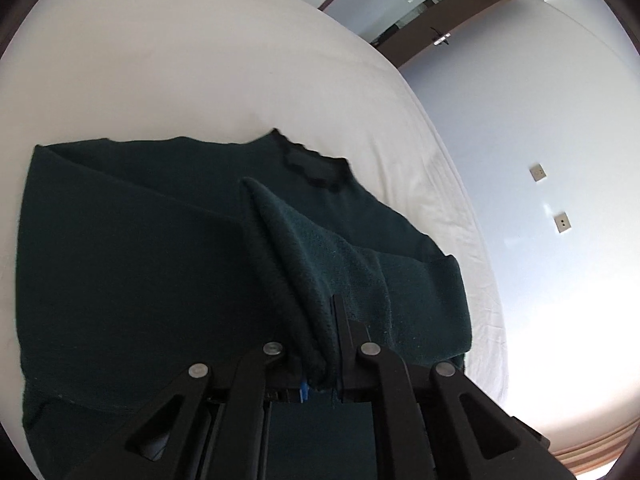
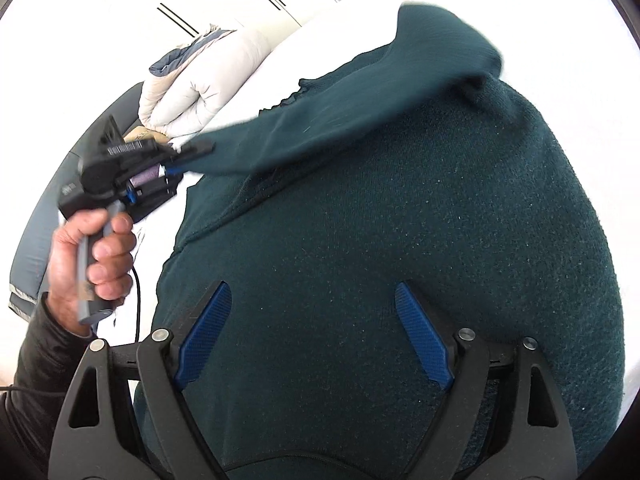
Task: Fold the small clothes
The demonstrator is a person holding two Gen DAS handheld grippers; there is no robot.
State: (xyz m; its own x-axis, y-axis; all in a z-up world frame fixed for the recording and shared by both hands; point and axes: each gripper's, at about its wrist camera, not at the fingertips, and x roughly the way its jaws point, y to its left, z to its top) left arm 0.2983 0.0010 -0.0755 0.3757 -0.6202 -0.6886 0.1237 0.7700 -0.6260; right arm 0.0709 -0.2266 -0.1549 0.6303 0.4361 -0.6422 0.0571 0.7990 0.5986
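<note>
A dark green knit sweater (image 1: 132, 264) lies spread on the white bed (image 1: 168, 68). My left gripper (image 1: 320, 360) is shut on the cuff of its sleeve (image 1: 316, 264) and holds it lifted over the sweater's body. In the right wrist view the left gripper (image 2: 188, 152) shows at the left in a hand, with the sleeve (image 2: 320, 116) stretched from it across the sweater (image 2: 400, 240). My right gripper (image 2: 316, 336) is open and empty, its blue pads (image 2: 420, 336) just above the sweater's body.
A folded white and grey quilt (image 2: 192, 84) lies at the bed's far end. A wall with sockets (image 1: 560, 200) and a dark wooden door frame (image 1: 440, 32) stand beyond the bed's right edge. A cable (image 2: 138, 304) hangs from the left gripper's handle.
</note>
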